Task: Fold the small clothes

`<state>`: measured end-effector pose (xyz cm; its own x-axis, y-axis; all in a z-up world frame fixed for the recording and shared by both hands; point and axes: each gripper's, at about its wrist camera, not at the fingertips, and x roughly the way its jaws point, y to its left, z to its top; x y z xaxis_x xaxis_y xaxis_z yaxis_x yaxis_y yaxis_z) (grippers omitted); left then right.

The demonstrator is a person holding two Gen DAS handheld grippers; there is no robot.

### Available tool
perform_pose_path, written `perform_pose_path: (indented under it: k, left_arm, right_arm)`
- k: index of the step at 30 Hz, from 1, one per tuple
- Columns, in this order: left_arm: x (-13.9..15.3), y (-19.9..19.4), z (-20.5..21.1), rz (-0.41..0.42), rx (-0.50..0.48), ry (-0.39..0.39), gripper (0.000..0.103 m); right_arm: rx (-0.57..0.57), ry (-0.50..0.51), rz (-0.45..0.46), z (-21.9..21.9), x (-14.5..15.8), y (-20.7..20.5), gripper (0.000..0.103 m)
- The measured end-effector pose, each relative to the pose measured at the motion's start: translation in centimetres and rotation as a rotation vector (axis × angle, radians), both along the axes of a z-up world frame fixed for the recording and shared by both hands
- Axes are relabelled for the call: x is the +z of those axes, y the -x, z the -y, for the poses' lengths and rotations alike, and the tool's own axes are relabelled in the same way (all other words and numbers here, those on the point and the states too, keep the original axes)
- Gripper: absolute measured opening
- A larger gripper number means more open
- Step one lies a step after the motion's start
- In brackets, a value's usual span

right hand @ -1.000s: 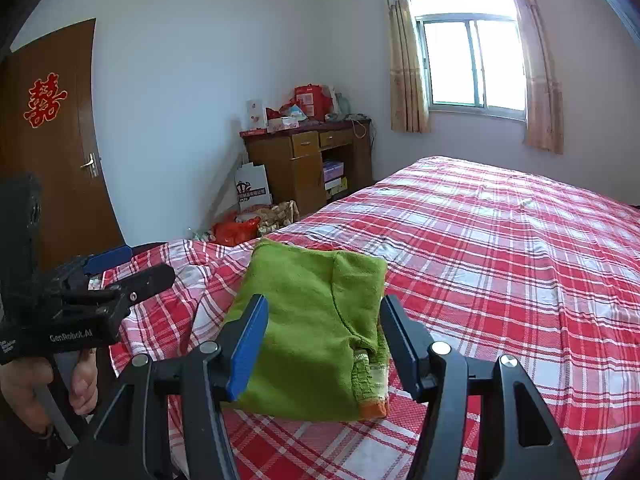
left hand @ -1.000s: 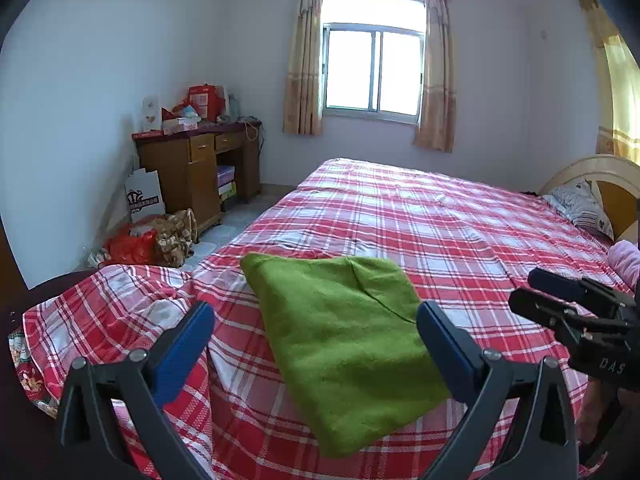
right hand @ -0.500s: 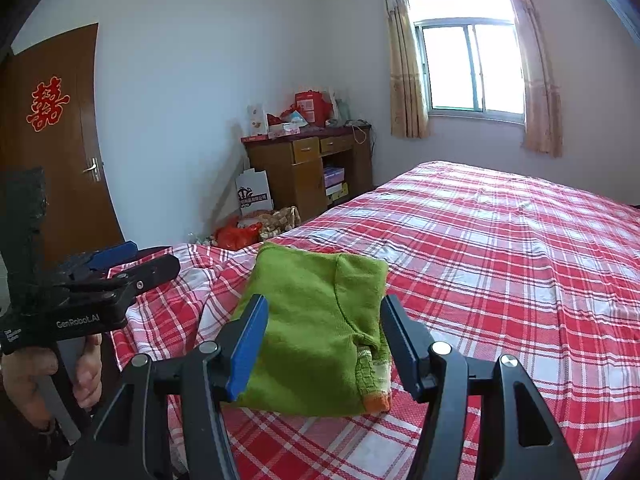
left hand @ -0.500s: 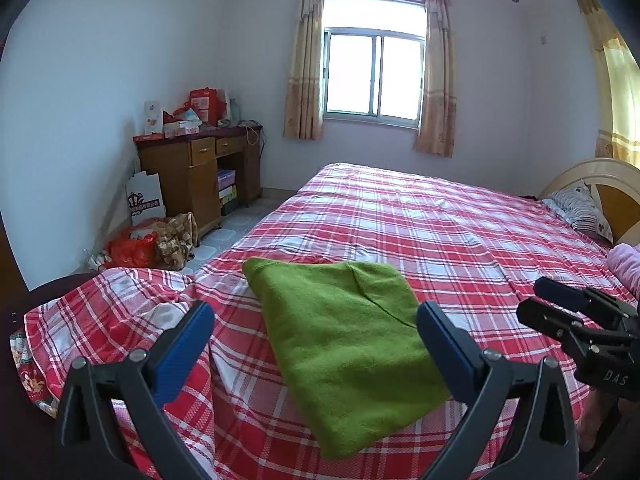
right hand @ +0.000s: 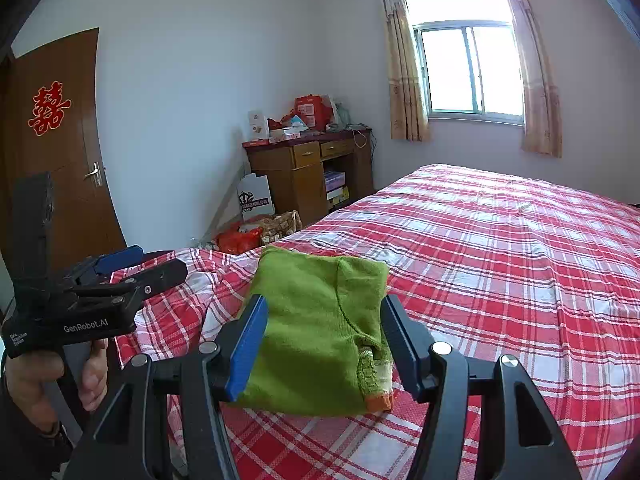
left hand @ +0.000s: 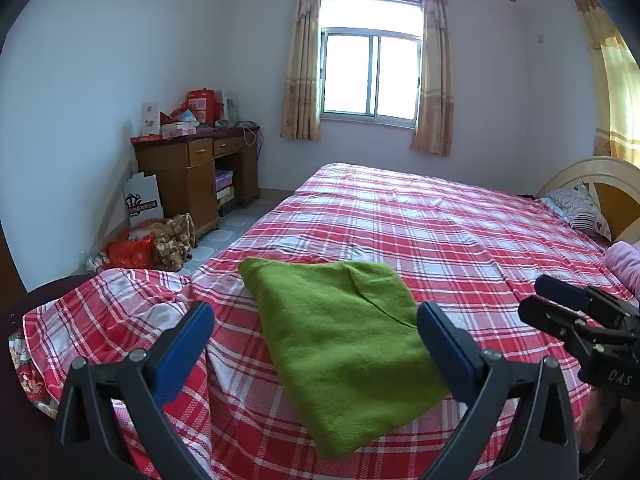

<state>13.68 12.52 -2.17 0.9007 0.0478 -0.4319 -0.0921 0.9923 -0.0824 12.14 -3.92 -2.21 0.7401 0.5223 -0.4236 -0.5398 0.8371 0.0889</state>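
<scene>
Bed (left hand: 460,232) with red plaid sheet (right hand: 500,248) took up most of the room; sheet lay mostly flat, bunched and wrinkled at the near-left corner of the bed where it hung over the edge. Green garment (left hand: 340,340), folded, lay on the bed near that corner, one edge close to the bed's near edge; orange-trimmed cuff (right hand: 378,398) showed at its near side in the right wrist view. Left gripper (left hand: 316,344) was held above the bed's near edge, jaws spread wide, nothing between the pads, garment ahead of them and apart. Right gripper (right hand: 324,344) was likewise released, jaws about half spread, empty, garment ahead. A hand (right hand: 44,376) gripped the left gripper's handle off the bed's left side. Most of the bed beyond the garment was bare sheet. Pillow (left hand: 576,208) and headboard (left hand: 600,172) at the bed's right end, pink fabric (left hand: 626,264) near them. Left of the bed: strip of tiled floor (left hand: 228,236), desk (left hand: 196,176) with clutter on top, bags (left hand: 136,252) on the floor beside it. Window (left hand: 370,76) with curtains beyond the bed's far side; door (right hand: 60,152) left of the bed, closed.
</scene>
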Motion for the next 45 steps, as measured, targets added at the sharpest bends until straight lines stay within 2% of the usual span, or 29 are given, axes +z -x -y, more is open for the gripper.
perform_pose_path:
  k: [16,24,35,45]
  left_arm:
    - [0.0,-0.1,0.5,-0.006,-0.014,0.009,0.103]
    - [0.7,0.5,0.4,0.030,-0.006,0.017,0.103]
    - [0.7,0.2,0.0,0.028,0.043,-0.011,0.103]
    - [0.1,0.2,-0.1,0.042,0.048,-0.029,0.103]
  right_arm:
    - [-0.022,-0.021,0.016,0.7,0.1,0.1,0.060]
    - [-0.032,-0.033,0.034,1.2,0.5,0.3,0.060]
    - [-0.025,-0.022,0.036,1.2,0.4,0.4,0.061]
    - [-0.024,-0.014,0.025,1.3,0.0,0.3,0.061]
